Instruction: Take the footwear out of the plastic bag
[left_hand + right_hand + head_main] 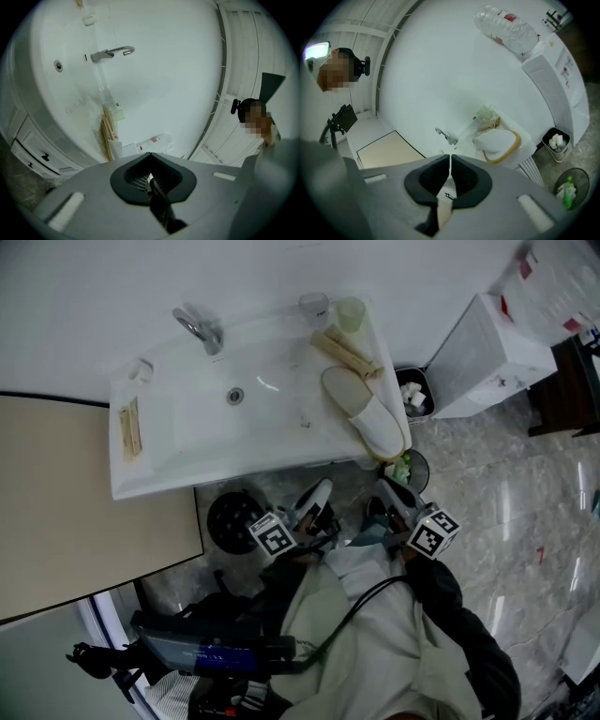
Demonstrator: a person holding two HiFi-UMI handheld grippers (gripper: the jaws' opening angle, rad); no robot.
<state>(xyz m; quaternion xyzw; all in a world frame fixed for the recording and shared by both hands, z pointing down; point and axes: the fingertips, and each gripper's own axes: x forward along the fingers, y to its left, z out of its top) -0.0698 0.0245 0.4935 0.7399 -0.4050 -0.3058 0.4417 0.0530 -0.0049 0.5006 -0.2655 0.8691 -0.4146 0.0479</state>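
Note:
A white slipper (367, 418) with a yellowish rim lies on the right end of the white sink counter (150, 474); the right gripper view shows that slipper (499, 143) too. Behind it lies a tan slipper (345, 351). A crumpled clear plastic bag (506, 23) with a red label rests on the white cabinet (487, 352); the bag (157, 142) is empty as far as I can see. My left gripper (317, 495) and right gripper (392, 491) are held low in front of the counter, apart from the slippers. Both are shut with nothing between the jaws.
A faucet (199, 329) and drain (235, 396) sit in the basin, with a cup (351, 313) at the back right. A small bin (413, 393) with white waste stands beside the cabinet, a round bin (571, 190) nearer. A beige panel (84, 502) is at left.

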